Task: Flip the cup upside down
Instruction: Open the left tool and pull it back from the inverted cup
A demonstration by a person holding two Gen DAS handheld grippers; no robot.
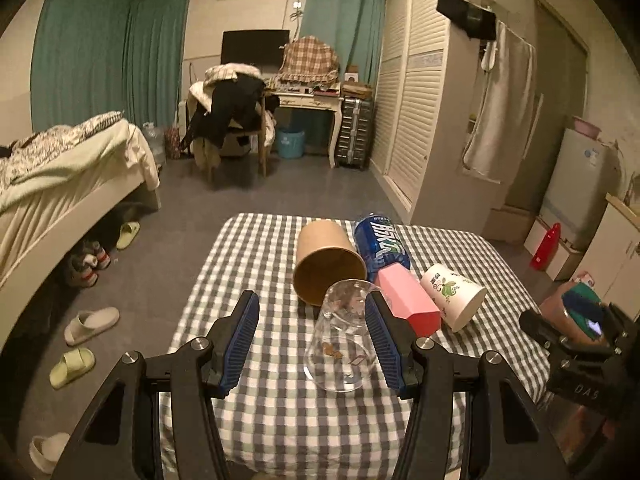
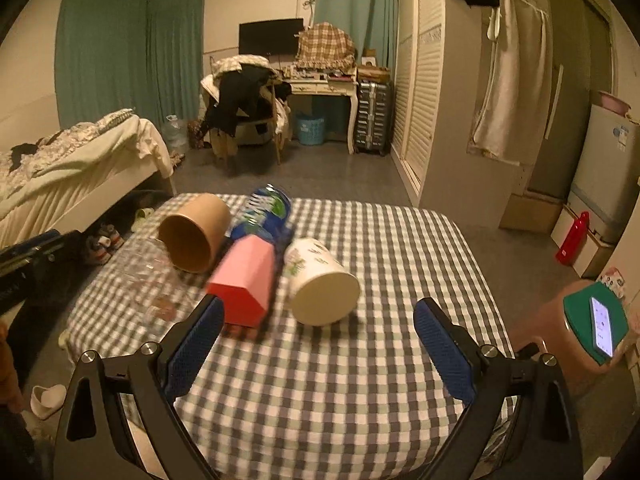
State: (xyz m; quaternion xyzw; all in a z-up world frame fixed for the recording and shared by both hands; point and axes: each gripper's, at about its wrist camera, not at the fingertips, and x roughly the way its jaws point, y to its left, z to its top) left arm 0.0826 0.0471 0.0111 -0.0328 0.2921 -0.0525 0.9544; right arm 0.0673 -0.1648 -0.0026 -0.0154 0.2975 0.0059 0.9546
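Note:
A clear glass cup [image 1: 344, 340] lies tilted on the checked table [image 1: 280, 412], its mouth towards me. My left gripper [image 1: 316, 340] is open; the glass lies between its blue pads, close against the right pad [image 1: 384, 344], with a gap to the left pad [image 1: 240, 344]. In the right wrist view the glass [image 2: 148, 280] shows blurred at the left, beside the left gripper's body. My right gripper [image 2: 316, 344] is open and empty above the table [image 2: 320, 392], short of a white printed cup [image 2: 320, 284] lying on its side.
A brown paper cup [image 1: 326, 264], a blue bottle [image 1: 380, 244], a pink box [image 1: 408, 300] and the white cup [image 1: 454, 294] lie on the table behind the glass. A bed stands left, slippers lie on the floor, and a fridge and cabinets stand right.

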